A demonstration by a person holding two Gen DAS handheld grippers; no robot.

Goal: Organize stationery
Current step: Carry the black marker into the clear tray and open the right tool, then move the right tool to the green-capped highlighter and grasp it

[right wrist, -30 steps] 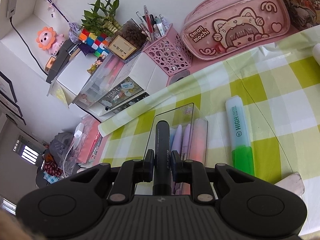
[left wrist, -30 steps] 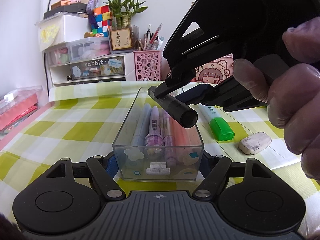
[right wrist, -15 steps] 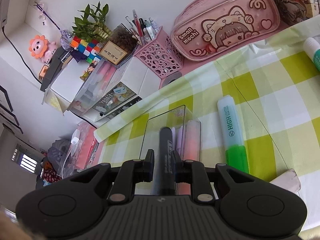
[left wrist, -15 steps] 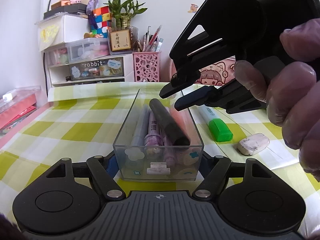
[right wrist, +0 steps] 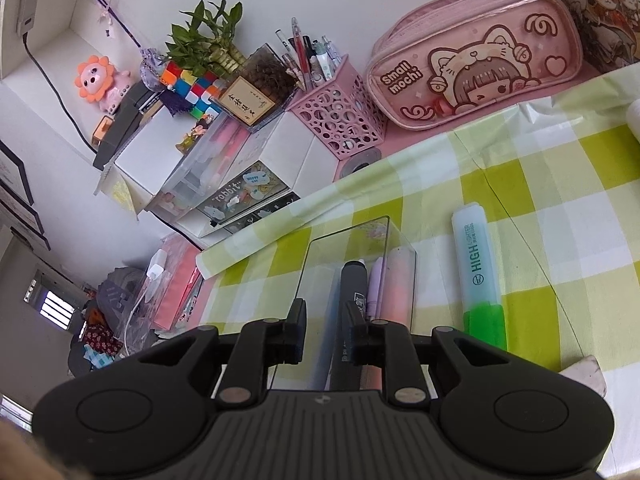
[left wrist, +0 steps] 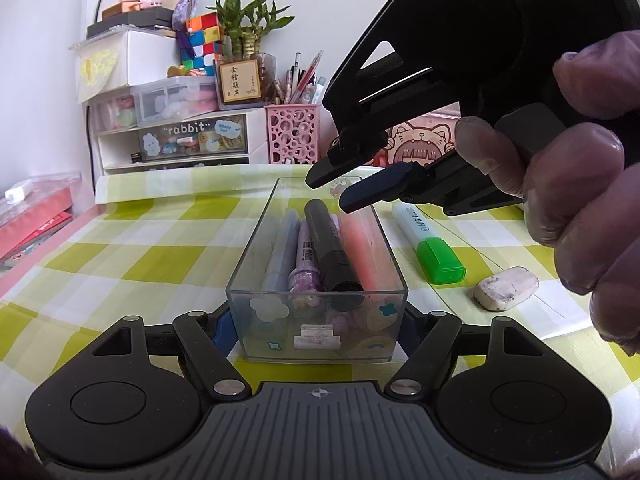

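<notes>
We are bracing the clear tray [left wrist: 316, 320] w/ the left hand-held gripper [left wrist: 316, 332], fingers clamping its near end so it stays put. The right hand-held gripper [left wrist: 340, 188] is hovering above the tray, jaws apart & empty; the black marker [left wrist: 330, 252] is lying inside, directly below it.

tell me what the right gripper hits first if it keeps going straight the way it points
Most likely the black marker lying in the clear box, directly ahead of and below the right gripper, whose jaws are open and empty. Depth is hard to judge, so it might meet the box's contents beside it.
</notes>
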